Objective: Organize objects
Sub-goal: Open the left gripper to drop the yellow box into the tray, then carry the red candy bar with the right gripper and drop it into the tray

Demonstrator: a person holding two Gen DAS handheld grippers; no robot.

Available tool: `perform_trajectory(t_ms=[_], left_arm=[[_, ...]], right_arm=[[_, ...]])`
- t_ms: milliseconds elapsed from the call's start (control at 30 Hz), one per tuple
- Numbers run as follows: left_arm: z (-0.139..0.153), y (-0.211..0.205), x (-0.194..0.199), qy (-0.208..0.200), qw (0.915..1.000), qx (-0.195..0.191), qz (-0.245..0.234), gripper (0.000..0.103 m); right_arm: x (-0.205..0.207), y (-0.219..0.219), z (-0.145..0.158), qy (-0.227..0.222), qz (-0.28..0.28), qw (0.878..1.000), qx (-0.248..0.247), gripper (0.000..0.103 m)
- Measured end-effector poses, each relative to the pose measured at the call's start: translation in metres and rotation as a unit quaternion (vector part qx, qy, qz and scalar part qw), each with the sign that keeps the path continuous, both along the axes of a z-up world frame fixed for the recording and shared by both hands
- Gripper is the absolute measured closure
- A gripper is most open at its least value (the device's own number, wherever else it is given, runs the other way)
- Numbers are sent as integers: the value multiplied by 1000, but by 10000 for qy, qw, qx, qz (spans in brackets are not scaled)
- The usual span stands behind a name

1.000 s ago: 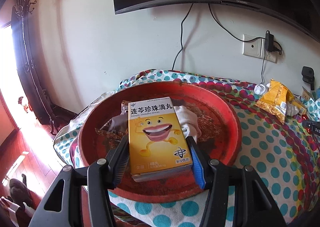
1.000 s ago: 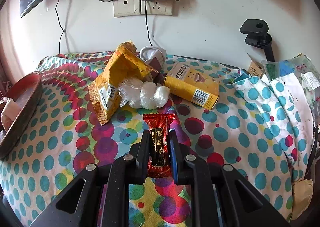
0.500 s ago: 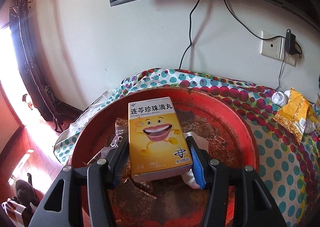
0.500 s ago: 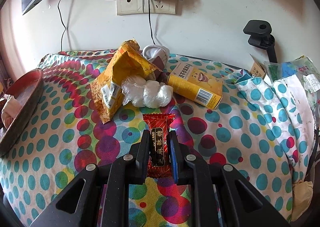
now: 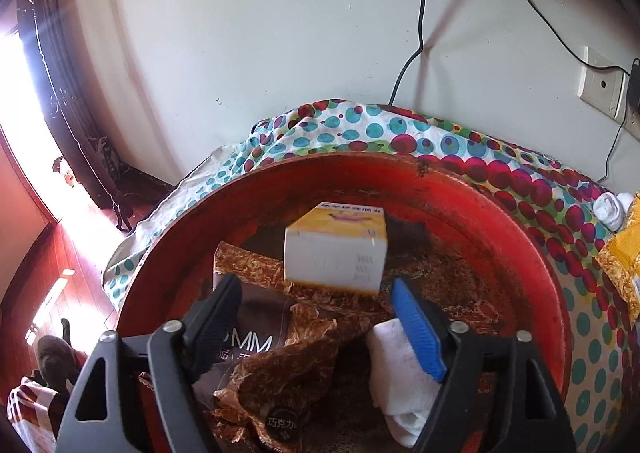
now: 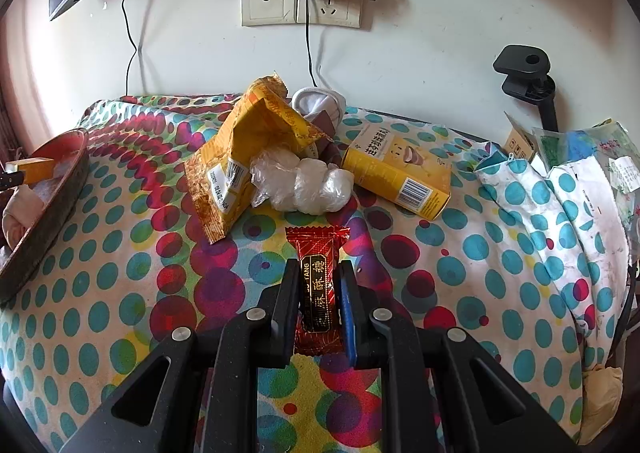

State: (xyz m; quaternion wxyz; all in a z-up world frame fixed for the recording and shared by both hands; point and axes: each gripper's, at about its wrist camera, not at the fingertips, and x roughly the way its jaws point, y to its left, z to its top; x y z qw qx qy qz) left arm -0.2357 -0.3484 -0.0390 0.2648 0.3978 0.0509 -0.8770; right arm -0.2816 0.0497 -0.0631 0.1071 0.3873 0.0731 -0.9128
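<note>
Counter [image 6: 120,293]: covered in a polka-dot cloth, carrying all items listed below.

Red tray [image 5: 460,189]: round, shallow, worn inside; lies directly beneath and ahead of the left gripper [image 5: 316,293]. In the right wrist view its rim shows at the far left edge [image 6: 52,189].

Yellow medicine box [image 5: 335,249]: inside the tray, just beyond the left fingertips and clear of both pads, blurred, white end face toward the camera. The left fingers stand wide, their jaws having just been opening, with nothing pressed between them.

Brown foil wrappers [image 5: 276,365]: crumpled in the tray, under and between the left fingers, one dark pouch with white lettering below the black finger [image 5: 218,313].

White cloth roll [image 5: 400,377]: in the tray, under the blue-padded finger [image 5: 416,329].

Yellow snack bag [image 6: 248,145]: torn open, on the cloth ahead and left of the right gripper [image 6: 319,293].

Second yellow box [image 6: 396,173]: lying flat, ahead and right of the right fingers, barcode end nearest.

Clear plastic wad [image 6: 304,185]: between bag and box, directly ahead of the right fingers.

Red candy packet [image 6: 319,261]: held narrow between the right fingers, its top end sticking out past the tips toward the plastic wad.

White sock [image 6: 320,103]: behind the snack bag, near the wall.
</note>
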Motion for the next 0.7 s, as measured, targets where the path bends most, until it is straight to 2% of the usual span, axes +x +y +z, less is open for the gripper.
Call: perform_trajectory(t_ms=[100, 233, 300, 433, 600, 700], left_arm=[[3, -2, 3, 27, 10000, 6, 11, 17], [22, 6, 30, 372, 9992, -58, -146, 16], [32, 11, 55, 505, 9984, 5, -273, 15], [40, 13, 132, 892, 9959, 117, -108, 15], [17, 9, 205, 785, 9965, 186, 233, 15], [3, 4, 221, 712, 9965, 255, 366, 15]], right_arm=[[0, -1, 0, 6, 11, 10000, 28, 86], [0, -2, 0, -5, 4, 10000, 55, 86], [3, -4, 3, 103, 26, 9999, 116, 86], [16, -20, 8, 227, 265, 9992, 218, 86], [41, -80, 32, 429, 951, 9945, 72, 86], [63, -139, 45, 456, 1613, 9859, -4, 86]])
